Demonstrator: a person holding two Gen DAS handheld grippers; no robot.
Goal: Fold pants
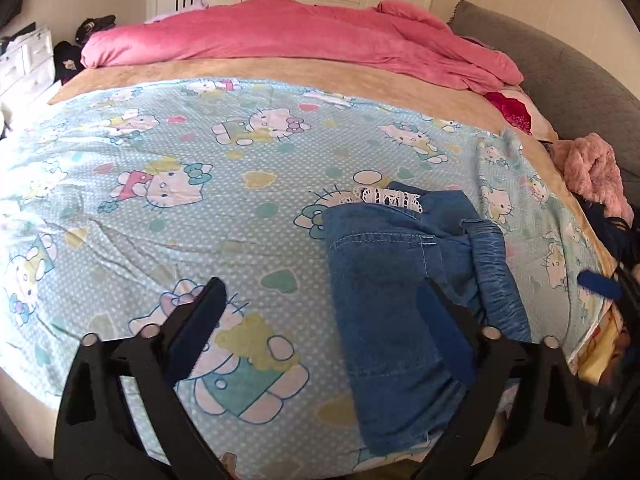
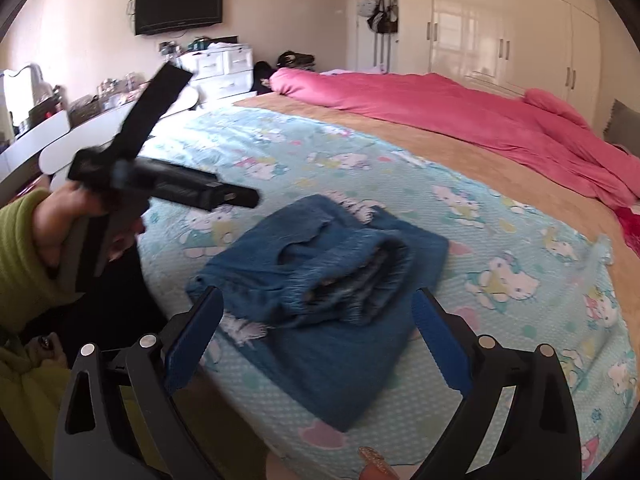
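The left gripper (image 2: 208, 136) is smeared by motion blur in the right wrist view. The near end of the folded pants (image 1: 392, 320) is hidden behind a gripper finger.

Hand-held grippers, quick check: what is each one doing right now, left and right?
Left hand-held gripper: open, holding nothing, over the folded jeans.
Right hand-held gripper: open, holding nothing, pointed at the jeans.
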